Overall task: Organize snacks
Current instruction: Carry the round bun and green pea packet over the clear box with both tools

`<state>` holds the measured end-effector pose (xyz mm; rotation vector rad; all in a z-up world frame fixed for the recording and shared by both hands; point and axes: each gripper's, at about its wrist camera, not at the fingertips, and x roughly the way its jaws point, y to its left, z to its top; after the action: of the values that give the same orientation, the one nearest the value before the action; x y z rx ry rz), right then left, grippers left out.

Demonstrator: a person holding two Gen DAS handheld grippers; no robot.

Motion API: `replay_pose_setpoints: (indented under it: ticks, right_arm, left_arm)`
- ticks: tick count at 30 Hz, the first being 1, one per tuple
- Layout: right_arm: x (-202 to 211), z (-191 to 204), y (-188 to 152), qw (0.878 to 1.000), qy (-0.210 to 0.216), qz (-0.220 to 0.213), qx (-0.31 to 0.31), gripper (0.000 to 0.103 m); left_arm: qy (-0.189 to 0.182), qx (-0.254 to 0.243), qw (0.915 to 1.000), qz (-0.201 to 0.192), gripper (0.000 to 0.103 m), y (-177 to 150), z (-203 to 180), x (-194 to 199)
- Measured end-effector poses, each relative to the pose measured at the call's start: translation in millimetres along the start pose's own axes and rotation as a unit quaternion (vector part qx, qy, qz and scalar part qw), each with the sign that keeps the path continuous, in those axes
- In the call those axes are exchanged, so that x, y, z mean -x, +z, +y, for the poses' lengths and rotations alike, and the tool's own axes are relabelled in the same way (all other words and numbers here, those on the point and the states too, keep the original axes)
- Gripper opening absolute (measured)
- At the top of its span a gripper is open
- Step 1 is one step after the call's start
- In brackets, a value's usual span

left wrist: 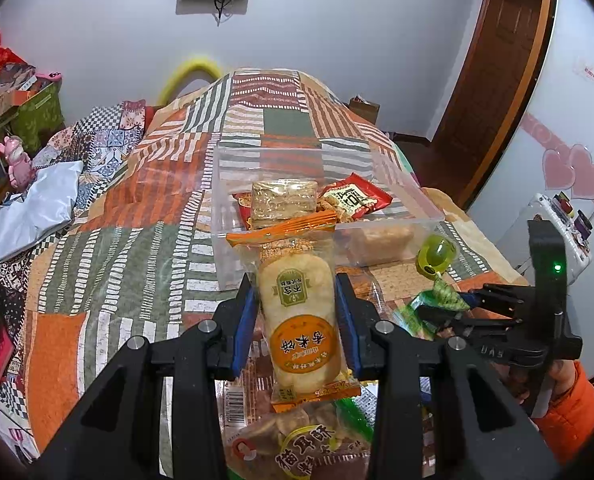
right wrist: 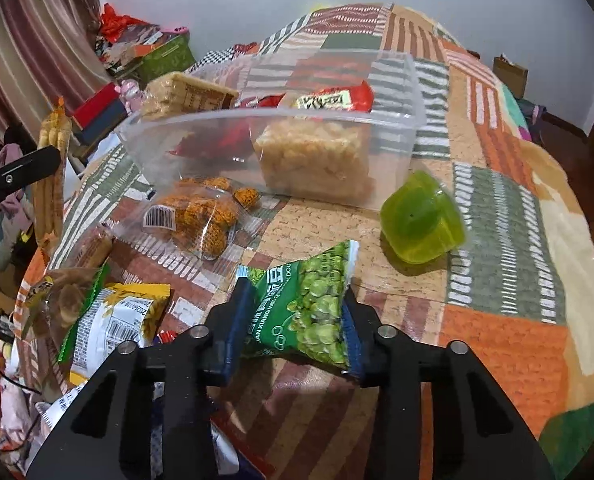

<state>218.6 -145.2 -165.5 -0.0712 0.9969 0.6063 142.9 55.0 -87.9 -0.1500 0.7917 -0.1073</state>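
A patchwork blanket [left wrist: 145, 248] in orange, green and cream covers the whole surface on which the snacks lie; whether a bed or a worktop lies under it cannot be told.

On the blanket stands a clear plastic tub [right wrist: 401, 80], open at the top. It holds a wrapped block of puffed rice cake [right wrist: 313, 160] against its near wall, a red snack packet [right wrist: 337, 98] toward the back and a wrapped wafer block [left wrist: 283, 196] leaning on the far side.

Just in front of the tub lies a clear bag of orange crisps [right wrist: 205, 212] with a barcode label, and to its right, apart from the tub, sits a translucent green jelly cup [right wrist: 421, 220]. A heap of more packets, among them a white and yellow packet [right wrist: 117, 320], lies at the near left edge.

The left tongs [left wrist: 297, 320] stand fairly narrow, their blue pads pressed on both sides of a rice cracker packet [left wrist: 297, 312] with orange ends, held upright above the heap and short of the tub.

The right tongs [right wrist: 297, 316] are closed nearly all the way on a small green pea packet [right wrist: 317, 304], pinched between the blue pads and tilted, its top corner pointing toward the jelly cup. The left camera shows an orange sleeve [left wrist: 569, 400] behind these tongs.
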Motion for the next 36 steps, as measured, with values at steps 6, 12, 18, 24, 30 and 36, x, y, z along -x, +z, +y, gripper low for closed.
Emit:
replay_pose_setpoints:
  ticks: [6,12,18,24,30,36]
  right_arm:
    - [19.6,2.4,9.5,1.0,0.0,-0.028,0.004,0.016]
    - [32.7,9.6,18.1,0.999,-0.001,-0.052,0.015,0.016]
    - [52.1,15.2,43.6,0.995,-0.003,-0.092,0.024,0.016]
    - [60.3,15.7,69.0,0.992,-0.004,-0.126,0.021,0.016]
    - [53.7,15.4,93.1,0.99,-0.006,-0.142,0.015,0.016]
    - [30.6,15.4,112.9,0.991,-0.004,-0.133,0.013,0.016]
  left_arm:
    - [0.0,0.006,0.9999,-0.013,0.037,7.4,1.2,6.9]
    - [0.0,0.008,0.9996,-0.026,0.037,18.3,1.1,10.0]
    - [0.003,0.011,0.9989,-0.045,0.037,37.5,1.3,11.4]
    - [0.007,0.013,0.9975,-0.069,0.037,63.3,4.1,9.8]
    - [0.013,0.016,0.9968,-0.077,0.037,85.7,8.9,-3.2]
    - [0.028,0.019,0.9963,-0.079,0.037,103.9,17.4,-23.0]
